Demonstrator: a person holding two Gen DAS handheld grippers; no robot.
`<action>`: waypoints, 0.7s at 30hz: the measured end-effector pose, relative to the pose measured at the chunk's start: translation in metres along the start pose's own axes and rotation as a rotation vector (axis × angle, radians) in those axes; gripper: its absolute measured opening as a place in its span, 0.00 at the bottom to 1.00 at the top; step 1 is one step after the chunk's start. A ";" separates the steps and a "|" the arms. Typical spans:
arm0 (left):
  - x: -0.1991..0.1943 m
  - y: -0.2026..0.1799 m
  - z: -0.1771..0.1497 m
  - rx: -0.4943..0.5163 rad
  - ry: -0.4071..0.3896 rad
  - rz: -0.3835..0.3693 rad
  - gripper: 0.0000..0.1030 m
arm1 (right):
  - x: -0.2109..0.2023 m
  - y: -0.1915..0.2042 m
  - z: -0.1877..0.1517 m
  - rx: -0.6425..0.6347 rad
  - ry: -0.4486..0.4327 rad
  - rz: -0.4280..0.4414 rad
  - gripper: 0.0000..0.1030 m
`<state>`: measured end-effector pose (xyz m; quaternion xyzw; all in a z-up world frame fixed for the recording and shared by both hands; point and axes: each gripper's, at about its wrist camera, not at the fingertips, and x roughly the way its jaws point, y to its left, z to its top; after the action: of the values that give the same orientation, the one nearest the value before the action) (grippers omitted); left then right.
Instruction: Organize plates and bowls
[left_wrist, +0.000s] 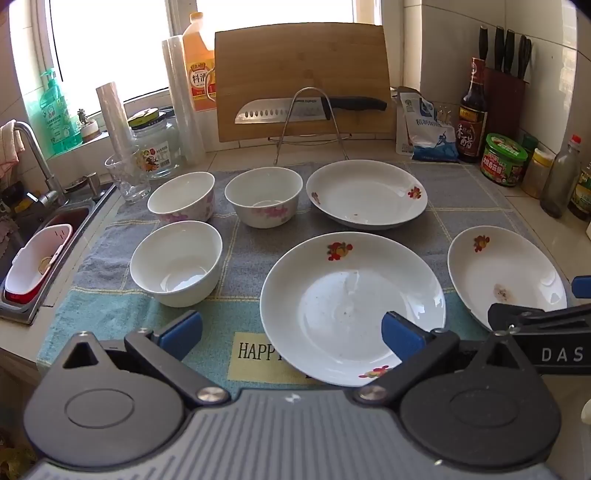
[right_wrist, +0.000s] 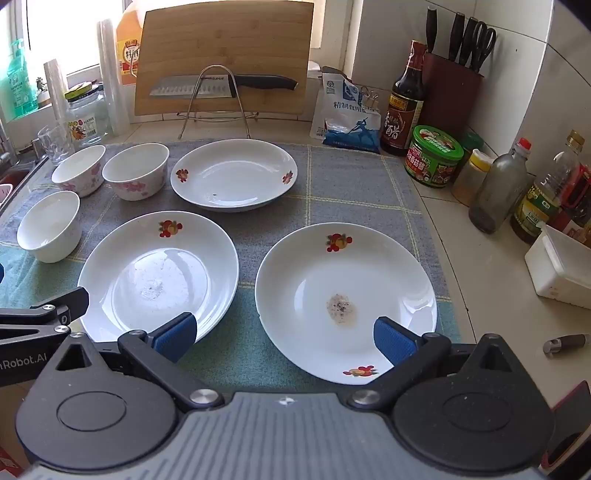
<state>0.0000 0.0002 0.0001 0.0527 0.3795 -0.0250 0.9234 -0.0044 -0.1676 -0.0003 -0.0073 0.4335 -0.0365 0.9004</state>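
While nothing stacked yet, you sit at start: three bowls (left_wrist: 176, 263) left on cloth-covered desk (right_wrist: 351, 177), three plates (right_wrist: 159, 275) centre to right, all apart. Left gripper (left_wrist: 291, 332) fingers spread, empty; right gripper (right_wrist: 284, 336) same. Next: close on one plate rim, nest onto neighbour.

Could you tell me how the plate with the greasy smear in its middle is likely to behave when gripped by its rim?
The smeared plate looks like glazed ceramic: probably rigid, breakable, and slippery under the pads. Held by one edge it would likely tilt downward. The checked cloth beneath should limit sliding.
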 end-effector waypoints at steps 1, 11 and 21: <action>0.000 0.000 0.000 -0.001 0.000 -0.003 0.99 | 0.000 0.000 0.000 -0.008 -0.001 -0.009 1.00; -0.010 0.006 0.003 -0.007 0.007 -0.004 0.99 | -0.007 0.001 0.006 -0.011 -0.005 -0.005 1.00; -0.010 0.006 -0.002 -0.008 0.002 0.007 0.99 | -0.012 0.003 0.002 -0.017 -0.023 -0.009 1.00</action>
<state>-0.0075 0.0066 0.0061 0.0505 0.3801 -0.0203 0.9233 -0.0097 -0.1639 0.0100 -0.0174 0.4233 -0.0365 0.9051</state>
